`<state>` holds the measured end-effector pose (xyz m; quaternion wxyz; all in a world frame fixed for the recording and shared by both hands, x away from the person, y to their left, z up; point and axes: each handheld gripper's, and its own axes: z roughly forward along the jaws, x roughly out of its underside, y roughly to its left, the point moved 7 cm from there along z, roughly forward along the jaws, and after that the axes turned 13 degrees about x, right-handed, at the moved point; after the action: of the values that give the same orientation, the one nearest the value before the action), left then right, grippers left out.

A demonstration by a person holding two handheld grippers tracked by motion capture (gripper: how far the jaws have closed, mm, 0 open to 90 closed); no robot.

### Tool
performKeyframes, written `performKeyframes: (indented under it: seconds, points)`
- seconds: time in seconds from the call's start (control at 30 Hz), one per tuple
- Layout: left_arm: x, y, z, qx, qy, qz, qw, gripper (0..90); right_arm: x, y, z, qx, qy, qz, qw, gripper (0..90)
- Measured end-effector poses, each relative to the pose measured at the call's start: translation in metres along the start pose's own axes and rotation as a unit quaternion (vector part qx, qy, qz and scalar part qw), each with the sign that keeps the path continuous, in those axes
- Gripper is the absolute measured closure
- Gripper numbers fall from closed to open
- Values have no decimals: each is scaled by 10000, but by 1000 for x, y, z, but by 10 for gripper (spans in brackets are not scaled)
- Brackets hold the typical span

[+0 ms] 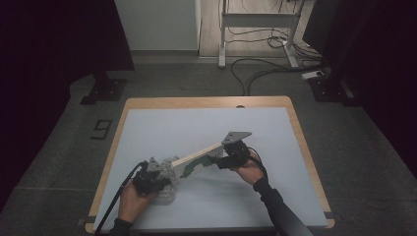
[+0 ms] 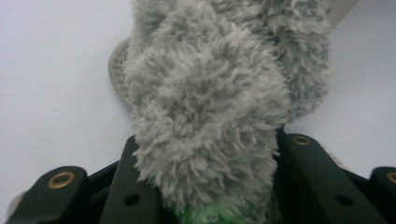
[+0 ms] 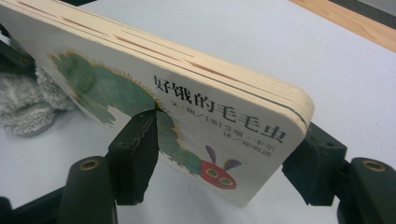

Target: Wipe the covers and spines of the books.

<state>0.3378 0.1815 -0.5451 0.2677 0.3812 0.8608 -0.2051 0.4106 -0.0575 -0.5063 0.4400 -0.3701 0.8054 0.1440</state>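
Left gripper point(image 2: 205, 196) clamps the fluffy grey slipper point(image 2: 210, 102) at lower left of the table point(image 1: 147, 128) — soft, light, squashy — while the right gripper point(image 3: 224, 163), jaws half-closed, pinches the stiff board book point(image 3: 177, 107) at centre by its end — rigid, likely slick-faced.

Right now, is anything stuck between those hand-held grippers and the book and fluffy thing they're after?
Nothing visible. The right hand-held gripper already clamps the board book, and the left hand-held gripper is shut on the grey fluffy slipper. Book and slipper meet over the white table.
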Motion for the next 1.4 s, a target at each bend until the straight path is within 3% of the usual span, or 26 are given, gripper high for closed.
performKeyframes:
  seconds: [0.33, 0.47, 0.83, 1.2, 1.4]
  points:
    - [-24, -10, -38, 31, -469, 132, 9988, 635, 0, 0, 0, -6, 15, -20, 10000, 305]
    - [-28, -13, -43, -47, -441, 202, 9988, 635, 0, 0, 0, -5, 15, -18, 10000, 305]
    - [-15, -9, -25, -1, -362, 31, 9993, 634, -1, 0, 1, 17, 15, 14, 10000, 305]
    - [7, -4, 13, 75, 39, -54, 9999, 634, 0, 0, 1, 12, 9, 8, 10000, 305]
    - [6, -3, 10, 66, 45, -31, 10000, 632, 0, 0, 1, 9, 5, 10, 10000, 305]
